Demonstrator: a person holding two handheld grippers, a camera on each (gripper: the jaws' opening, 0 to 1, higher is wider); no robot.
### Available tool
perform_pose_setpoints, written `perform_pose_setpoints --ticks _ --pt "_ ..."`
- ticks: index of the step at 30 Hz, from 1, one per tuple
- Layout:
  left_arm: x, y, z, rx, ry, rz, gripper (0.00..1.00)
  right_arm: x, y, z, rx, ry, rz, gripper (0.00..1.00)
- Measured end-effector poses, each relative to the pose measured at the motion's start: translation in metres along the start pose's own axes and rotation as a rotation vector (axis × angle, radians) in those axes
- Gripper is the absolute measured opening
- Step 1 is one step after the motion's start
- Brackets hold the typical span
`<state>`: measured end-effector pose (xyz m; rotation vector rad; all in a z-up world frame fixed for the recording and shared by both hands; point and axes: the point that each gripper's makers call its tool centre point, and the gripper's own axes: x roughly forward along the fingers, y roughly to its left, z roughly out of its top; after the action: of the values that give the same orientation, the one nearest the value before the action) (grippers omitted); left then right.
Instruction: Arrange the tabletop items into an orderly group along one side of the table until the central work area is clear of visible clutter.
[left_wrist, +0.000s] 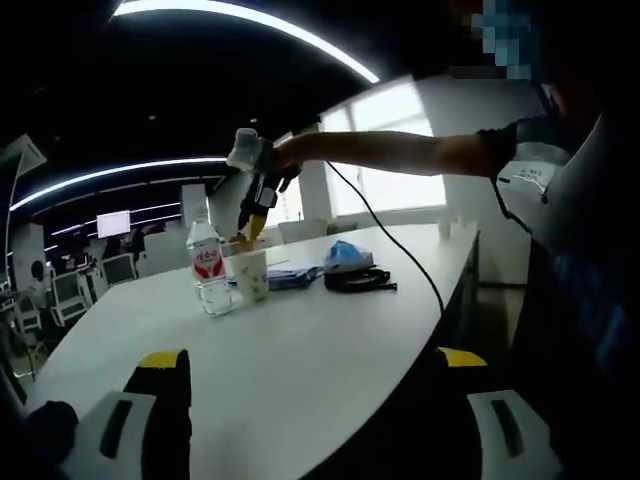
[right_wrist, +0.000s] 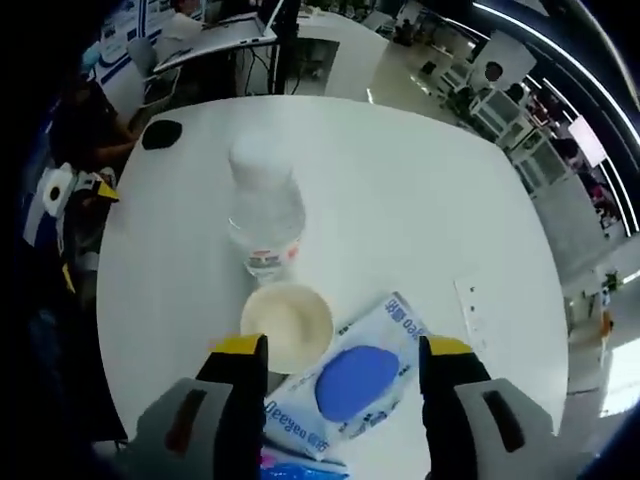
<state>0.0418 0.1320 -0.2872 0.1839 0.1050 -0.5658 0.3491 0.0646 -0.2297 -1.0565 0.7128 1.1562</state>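
Observation:
A clear water bottle (left_wrist: 208, 270) with a red label stands on the white table (left_wrist: 300, 350), with a pale paper cup (left_wrist: 251, 276) right beside it. Behind them lie a blue-and-white wipes pack (left_wrist: 295, 275) and a blue item on a coiled black cable (left_wrist: 352, 272). My right gripper (left_wrist: 248, 232), held by a person's outstretched arm, hangs just above the cup. From above, my right gripper (right_wrist: 345, 350) is open over the cup (right_wrist: 287, 318) and the wipes pack (right_wrist: 350, 385), with the bottle (right_wrist: 265, 215) beyond. My left gripper (left_wrist: 315, 365) is open at the near table edge, holding nothing.
A small black object (right_wrist: 162, 133) lies near the table's far edge. A white socket plate (right_wrist: 470, 312) is set into the tabletop. Office chairs and desks (left_wrist: 80, 290) stand beyond the table. The person (left_wrist: 570, 200) stands at its right side.

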Motion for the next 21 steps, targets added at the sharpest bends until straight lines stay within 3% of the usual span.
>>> perform_pose_setpoints --ticks 2,6,10,21 --pt "0.0 0.0 0.001 -0.009 -0.002 0.004 1.0 0.001 0.001 -0.002 0.0 0.005 0.002 0.71" --pt "-0.001 0.002 0.002 -0.025 -0.005 0.013 1.0 0.001 -0.006 -0.002 0.01 -0.008 -0.06 1.0" --pt "-0.004 0.006 0.001 -0.054 0.012 0.033 1.0 -0.004 -0.013 -0.002 0.036 -0.024 -0.095 1.0" --pt "-0.009 0.017 0.007 -0.042 0.019 0.092 1.0 -0.011 -0.006 -0.013 0.027 -0.021 -0.092 1.0"
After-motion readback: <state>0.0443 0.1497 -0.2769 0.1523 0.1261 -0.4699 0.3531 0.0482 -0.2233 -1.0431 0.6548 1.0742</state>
